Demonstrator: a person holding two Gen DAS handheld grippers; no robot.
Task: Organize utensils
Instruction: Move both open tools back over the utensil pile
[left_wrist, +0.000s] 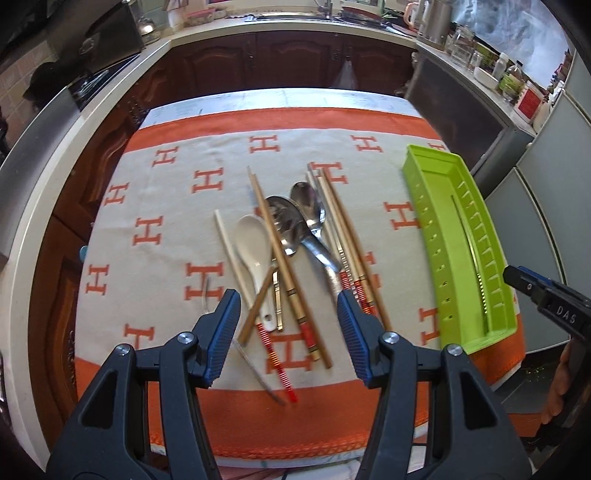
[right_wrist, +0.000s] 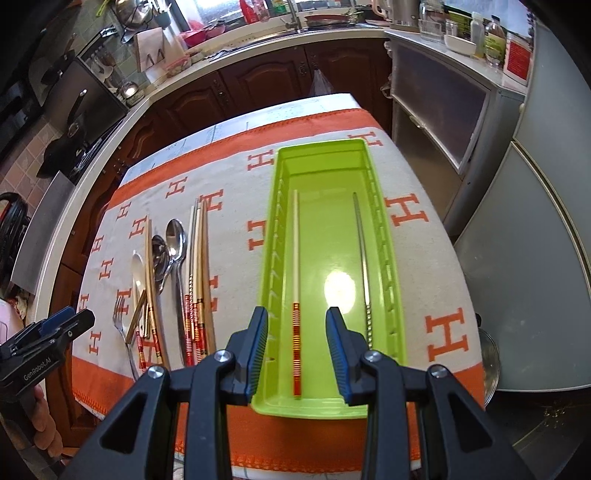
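A heap of utensils lies mid-table: wooden chopsticks (left_wrist: 280, 254), a white ceramic spoon (left_wrist: 255, 247), two steel spoons (left_wrist: 308, 210), red-banded chopsticks. My left gripper (left_wrist: 288, 306) is open and empty, hovering over the heap's near end. The green tray (left_wrist: 461, 251) stands to the right. In the right wrist view the tray (right_wrist: 343, 155) holds one white chopstick with a red banded end (right_wrist: 296, 295) and one steel chopstick (right_wrist: 364, 266). My right gripper (right_wrist: 297, 325) is open and empty above the tray's near end, over the white chopstick. A fork (right_wrist: 122, 325) lies at the heap's left.
The table carries an orange and white cloth with H marks (left_wrist: 147, 229). Dark wood cabinets (left_wrist: 258, 59) and a counter with kitchenware wrap the far side. A grey fridge (right_wrist: 535, 221) stands at the right. The right gripper's tip shows in the left view (left_wrist: 517, 277).
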